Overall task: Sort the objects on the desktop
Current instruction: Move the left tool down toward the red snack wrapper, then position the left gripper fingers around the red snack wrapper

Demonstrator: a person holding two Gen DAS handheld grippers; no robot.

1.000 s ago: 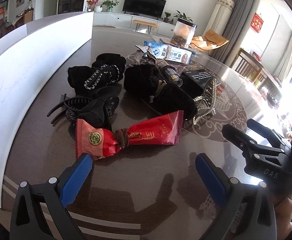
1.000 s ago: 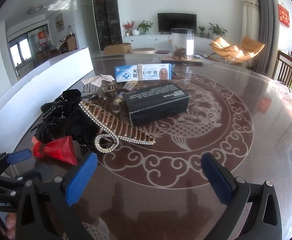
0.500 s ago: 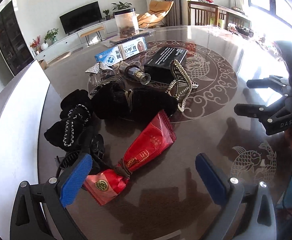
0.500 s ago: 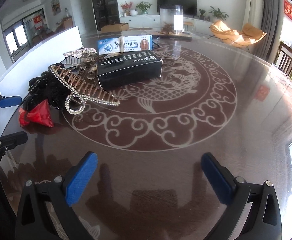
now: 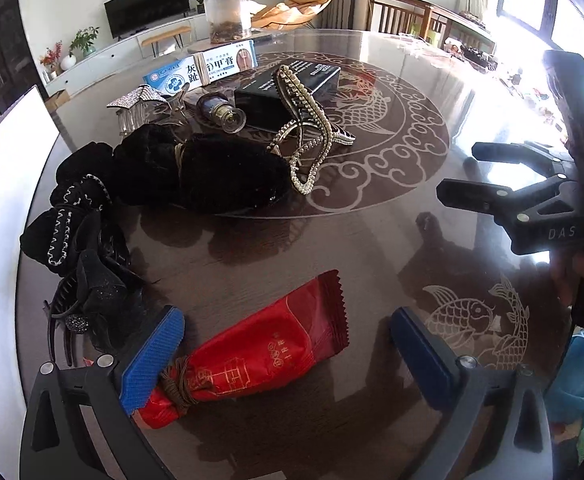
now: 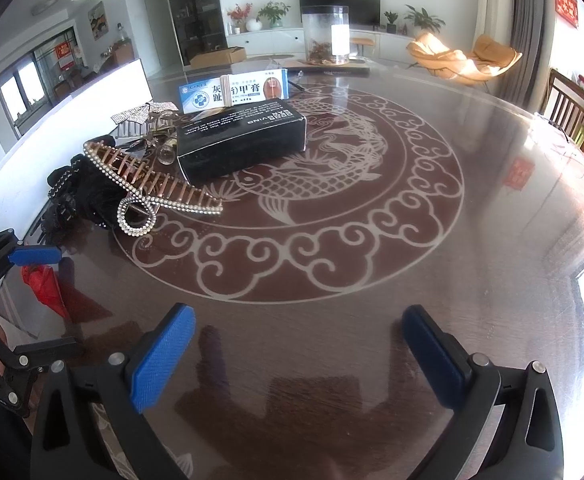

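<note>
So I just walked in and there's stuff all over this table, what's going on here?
A person holds a claw in each hand over a dark round table, sorting clutter. The left claw is open around a red snack packet, nothing gripped. The right claw is open and empty over bare table. Black hair ties, a pearl hair clip, a black box and an ointment box lie untouched.

Surface: round dark table (image 6: 372,280) with pale fish-and-cloud pattern | On it: red snack packet (image 5: 260,360), black hair clip (image 5: 88,300), black scrunchies (image 5: 196,172), pearl hair clip (image 5: 308,132), black box (image 6: 240,144), blue-and-white box (image 6: 232,90), small bottle (image 5: 222,112), clear jar (image 6: 326,36)
</note>
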